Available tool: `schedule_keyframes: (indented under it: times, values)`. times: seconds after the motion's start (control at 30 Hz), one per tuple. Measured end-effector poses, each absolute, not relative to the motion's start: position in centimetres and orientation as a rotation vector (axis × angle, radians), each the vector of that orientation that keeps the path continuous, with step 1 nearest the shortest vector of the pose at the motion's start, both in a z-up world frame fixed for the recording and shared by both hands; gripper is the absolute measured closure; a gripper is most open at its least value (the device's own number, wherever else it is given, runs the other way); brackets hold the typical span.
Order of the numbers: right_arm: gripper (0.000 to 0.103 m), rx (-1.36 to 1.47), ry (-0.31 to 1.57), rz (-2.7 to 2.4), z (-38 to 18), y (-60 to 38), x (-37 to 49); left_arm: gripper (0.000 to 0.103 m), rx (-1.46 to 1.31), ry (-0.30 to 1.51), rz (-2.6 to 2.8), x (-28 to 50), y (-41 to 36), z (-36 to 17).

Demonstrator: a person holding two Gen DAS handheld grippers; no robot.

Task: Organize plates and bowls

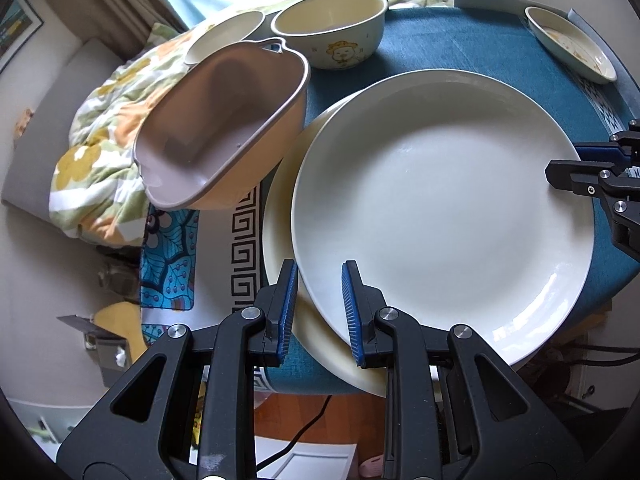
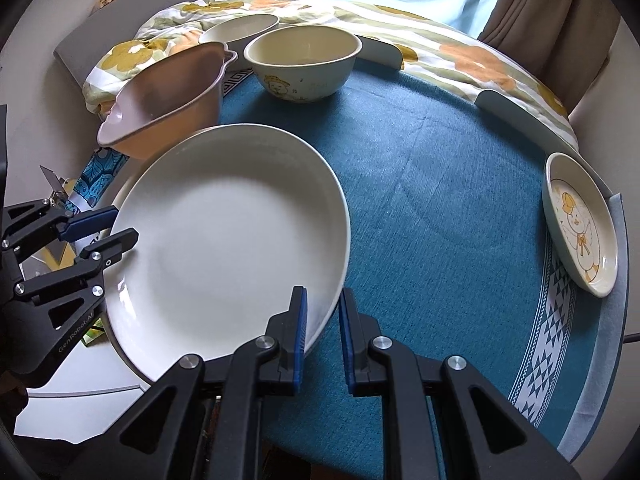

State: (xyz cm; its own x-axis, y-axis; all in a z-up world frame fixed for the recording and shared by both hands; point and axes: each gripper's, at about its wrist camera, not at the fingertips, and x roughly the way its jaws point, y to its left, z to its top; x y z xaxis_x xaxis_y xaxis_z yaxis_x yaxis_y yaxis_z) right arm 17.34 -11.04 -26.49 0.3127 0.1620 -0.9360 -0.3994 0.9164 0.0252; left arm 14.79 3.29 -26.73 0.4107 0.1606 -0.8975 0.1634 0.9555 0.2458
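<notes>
Fingers [image 2: 300, 320] of both grippers stand parted astride opposite rims of the white plate [image 2: 228, 232], face-up, tilted.

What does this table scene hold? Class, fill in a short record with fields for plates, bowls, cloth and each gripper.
plates: large white round plate on top of a cream plate; small duck-print dish apart
bowls: peach plastic tub, cartoon-print cream bowl, plain cream bowl
cloth: teal tablecloth
left gripper: open, straddling the top plate's rim
right gripper: open, straddling its rim
</notes>
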Motion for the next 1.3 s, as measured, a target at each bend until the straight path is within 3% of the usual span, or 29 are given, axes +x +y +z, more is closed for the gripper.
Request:
schedule_keyframes:
  times: [0.63,0.87,0.93,0.97,1.0,1.03,1.07,1.13,1.3]
  values:
    - [0.089,-0.212,1.194,0.353,-26.5,-11.0,17.2,0.083,0.286,1.141,0.007,14.6,4.0,-26.3]
    - [0.089,-0.1,1.125,0.325,-23.0,-13.2,16.9,0.083,0.244,1.057,0.009,14.3,3.8,-21.6]
    - [0.082,-0.056,1.09,0.302,-21.5,-14.6,16.5,0.081,0.231,1.015,-0.008,14.5,3.4,-19.6]
    - [0.059,-0.034,1.07,0.288,-20.6,-15.4,16.2,0.078,0.226,0.99,-0.025,14.8,3.1,-18.6]
    - [0.028,-0.009,1.05,0.273,-19.8,-16.3,15.9,0.057,0.223,0.968,-0.046,15.1,2.6,-17.8]
    - [0.017,0.022,1.027,0.257,-19.0,-17.3,15.5,0.015,0.222,0.94,-0.066,15.4,2.1,-16.8]
    - [0.014,0.056,1.003,0.243,-18.1,-18.4,15.1,0.0,0.225,0.893,-0.083,15.6,1.4,-15.9]
    - [0.014,0.109,0.964,0.196,-16.5,-20.5,14.0,0.0,0.236,0.796,-0.142,15.8,-0.2,-14.0]
    - [0.014,0.196,0.928,0.039,-13.8,-26.2,12.0,0.0,0.233,0.814,-0.378,20.1,-6.4,-12.5]
